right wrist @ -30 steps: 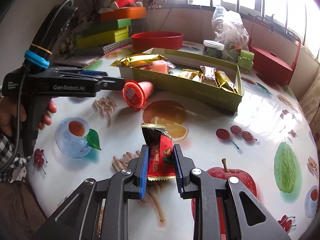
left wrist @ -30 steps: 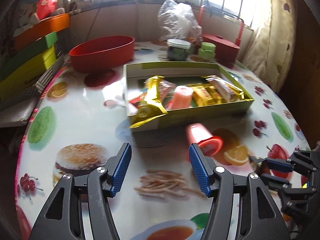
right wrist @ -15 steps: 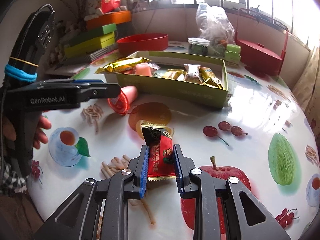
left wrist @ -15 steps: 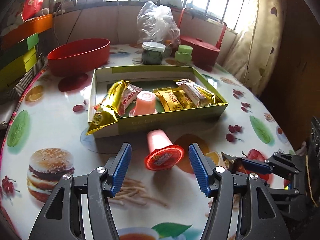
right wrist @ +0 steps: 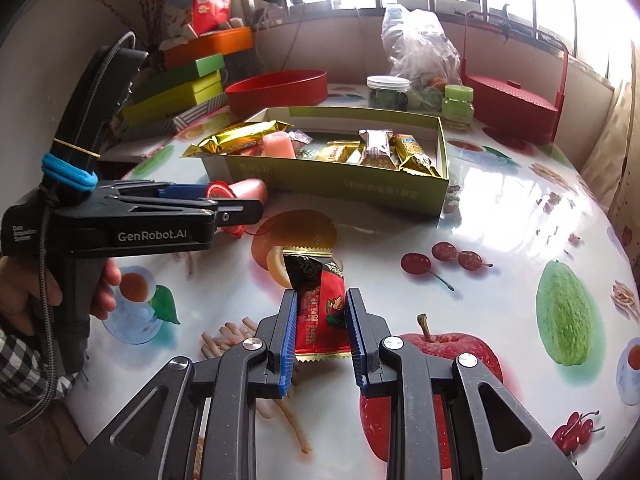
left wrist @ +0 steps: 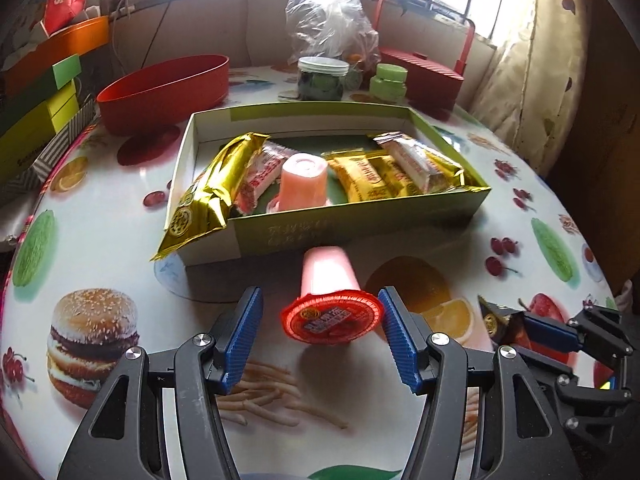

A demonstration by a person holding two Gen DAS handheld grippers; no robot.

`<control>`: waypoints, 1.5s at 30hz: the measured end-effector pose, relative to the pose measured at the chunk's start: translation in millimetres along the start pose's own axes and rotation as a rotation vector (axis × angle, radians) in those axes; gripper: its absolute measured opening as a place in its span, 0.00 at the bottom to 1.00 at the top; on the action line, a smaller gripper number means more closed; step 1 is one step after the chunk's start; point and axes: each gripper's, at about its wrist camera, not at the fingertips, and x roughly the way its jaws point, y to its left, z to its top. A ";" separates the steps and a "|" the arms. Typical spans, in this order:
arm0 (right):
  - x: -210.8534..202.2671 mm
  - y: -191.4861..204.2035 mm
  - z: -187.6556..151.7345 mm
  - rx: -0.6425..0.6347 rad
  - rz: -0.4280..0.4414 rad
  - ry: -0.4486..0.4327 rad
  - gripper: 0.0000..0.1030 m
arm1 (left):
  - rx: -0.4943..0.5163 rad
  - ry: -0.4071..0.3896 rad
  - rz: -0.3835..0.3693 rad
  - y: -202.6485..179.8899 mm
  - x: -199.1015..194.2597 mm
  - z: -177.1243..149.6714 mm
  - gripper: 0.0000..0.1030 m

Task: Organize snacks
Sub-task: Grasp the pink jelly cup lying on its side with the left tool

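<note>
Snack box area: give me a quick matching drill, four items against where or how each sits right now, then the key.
Items:
1. pink jelly cup with red lid
2. red snack packet
3. long gold packet
4. second pink jelly cup

States:
A. upside down inside the green box
B. lying on its side between the open left gripper fingers
C. sticking out over the box's corner
D. clamped in the right gripper

Pairs: 1-B, 2-D, 3-C, 4-A
</note>
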 end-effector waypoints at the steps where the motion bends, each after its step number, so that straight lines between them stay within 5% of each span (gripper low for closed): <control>1: 0.2 -0.1 0.0 0.000 0.001 0.001 0.22 | -0.006 0.003 0.003 1.4 0.5 -0.3 0.59; 12: 3.5 0.0 0.6 0.006 -0.002 0.012 0.22 | -0.012 -0.003 -0.025 4.5 2.0 -2.3 0.58; 18: 4.2 -0.6 0.8 0.010 -0.003 0.012 0.22 | -0.006 -0.013 -0.042 2.5 -0.8 -3.2 0.47; 41: 3.5 -0.4 0.6 0.065 -0.020 -0.003 0.22 | -0.007 -0.078 -0.089 8.2 -23.0 -8.3 0.45; 45: 2.3 -0.7 3.6 0.071 -0.026 -0.013 0.22 | 0.001 -0.089 -0.099 8.4 -27.5 -7.8 0.28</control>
